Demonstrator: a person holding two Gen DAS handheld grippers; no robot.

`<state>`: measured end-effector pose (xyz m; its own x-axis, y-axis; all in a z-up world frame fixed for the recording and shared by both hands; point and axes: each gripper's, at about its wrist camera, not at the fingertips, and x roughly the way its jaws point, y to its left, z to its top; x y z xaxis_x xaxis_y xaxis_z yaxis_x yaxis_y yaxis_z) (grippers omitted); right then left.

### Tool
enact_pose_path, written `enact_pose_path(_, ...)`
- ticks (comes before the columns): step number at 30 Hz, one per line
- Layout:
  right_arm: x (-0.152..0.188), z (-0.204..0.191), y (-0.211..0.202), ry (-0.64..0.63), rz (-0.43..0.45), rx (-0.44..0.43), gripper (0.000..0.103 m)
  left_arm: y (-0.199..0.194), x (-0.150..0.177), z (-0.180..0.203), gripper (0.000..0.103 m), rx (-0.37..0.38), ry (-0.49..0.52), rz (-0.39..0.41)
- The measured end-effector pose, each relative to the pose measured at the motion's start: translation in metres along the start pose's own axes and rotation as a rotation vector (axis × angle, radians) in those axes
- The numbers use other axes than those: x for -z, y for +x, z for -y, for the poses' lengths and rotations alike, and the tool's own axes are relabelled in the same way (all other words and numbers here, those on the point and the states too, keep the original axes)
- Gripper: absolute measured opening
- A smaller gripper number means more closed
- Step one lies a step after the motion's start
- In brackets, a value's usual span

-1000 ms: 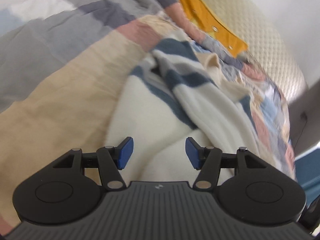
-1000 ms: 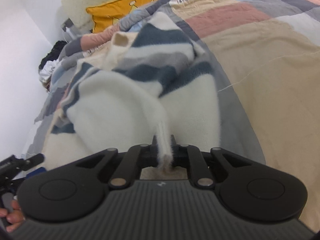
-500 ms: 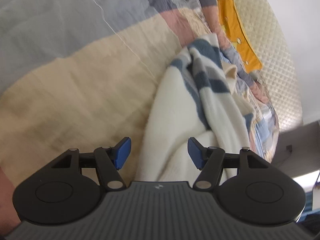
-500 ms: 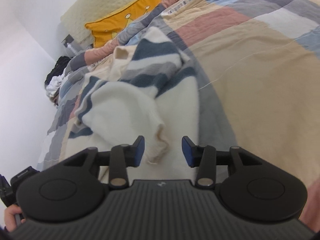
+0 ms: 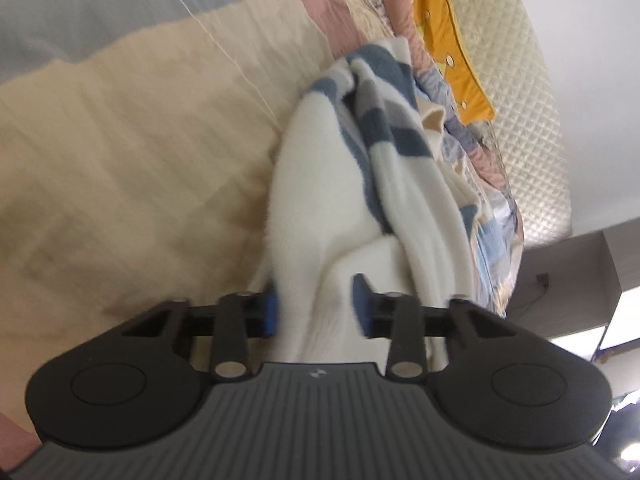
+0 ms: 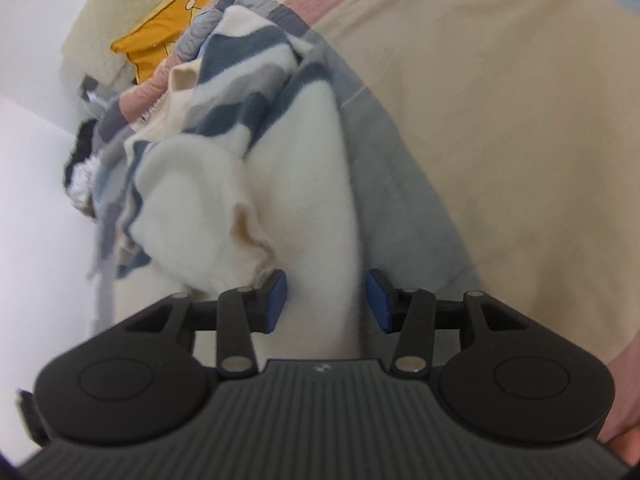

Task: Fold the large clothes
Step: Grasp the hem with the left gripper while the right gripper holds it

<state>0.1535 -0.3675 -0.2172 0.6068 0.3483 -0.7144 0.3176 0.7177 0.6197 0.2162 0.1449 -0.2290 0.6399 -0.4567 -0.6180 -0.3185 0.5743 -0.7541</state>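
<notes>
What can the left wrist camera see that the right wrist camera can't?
Only the left wrist view: the left gripper with white sweater cloth between its pads, its jaws having just been closing, and a brown cabinet. Only the right: the right gripper, open, and dark clothes by the wall. Both: the striped sweater, yellow pillow, patchwork quilt.

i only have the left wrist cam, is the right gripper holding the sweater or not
observer: no, the right gripper is open. Its fingers have just been opening, and the white body of the sweater lies loose between them.
operator: wheres the sleeve cuff
observer: the cuff, with a tan lining, sits just picture-left of the gap, outside the fingers.
operator: anything past the bed edge
observer: a dark and white heap, maybe clothes, lies by the wall.
</notes>
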Motion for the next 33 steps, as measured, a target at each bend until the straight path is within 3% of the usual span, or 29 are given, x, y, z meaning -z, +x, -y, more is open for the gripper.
enact_pose_path(3, 0.009, -0.005, 0.009, -0.013, -0.083, -0.037, 0.045, 0.001, 0.006, 0.004, 0.029, -0.017, 0.03, -0.011)
enact_pose_path(10, 0.023, -0.011, 0.011, -0.008, -0.135, -0.142, 0.041, 0.004, 0.02, 0.006, 0.029, -0.027, 0.042, -0.081)
enact_pose_path(13, 0.03, -0.017, 0.019, -0.012, -0.221, -0.188, 0.04, 0.007, 0.021, -0.002, 0.03, -0.041, 0.002, -0.093)
enact_pose_path(17, 0.039, -0.022, 0.015, -0.046, -0.16, -0.06, 0.038, 0.007, 0.021, -0.008, 0.03, -0.025, -0.035, -0.114)
enact_pose_path(20, 0.043, -0.02, 0.014, -0.024, -0.129, -0.05, 0.04, 0.008, 0.023, -0.002, 0.03, -0.029, 0.001, -0.118)
enact_pose_path(23, 0.039, -0.014, 0.018, 0.021, -0.138, -0.101, 0.038, 0.01, 0.023, 0.005, 0.029, -0.051, 0.05, -0.112)
enact_pose_path(25, 0.038, -0.009, 0.019, 0.071, -0.129, -0.151, 0.02, 0.008, 0.021, 0.004, 0.022, -0.044, 0.047, -0.104)
enact_pose_path(29, 0.041, -0.019, 0.006, 0.029, -0.07, -0.199, 0.016, -0.003, 0.013, 0.008, 0.015, 0.004, 0.039, -0.089)
enact_pose_path(33, 0.031, -0.014, -0.018, 0.086, -0.02, -0.327, 0.015, -0.03, 0.002, 0.019, 0.014, 0.091, 0.033, -0.053)
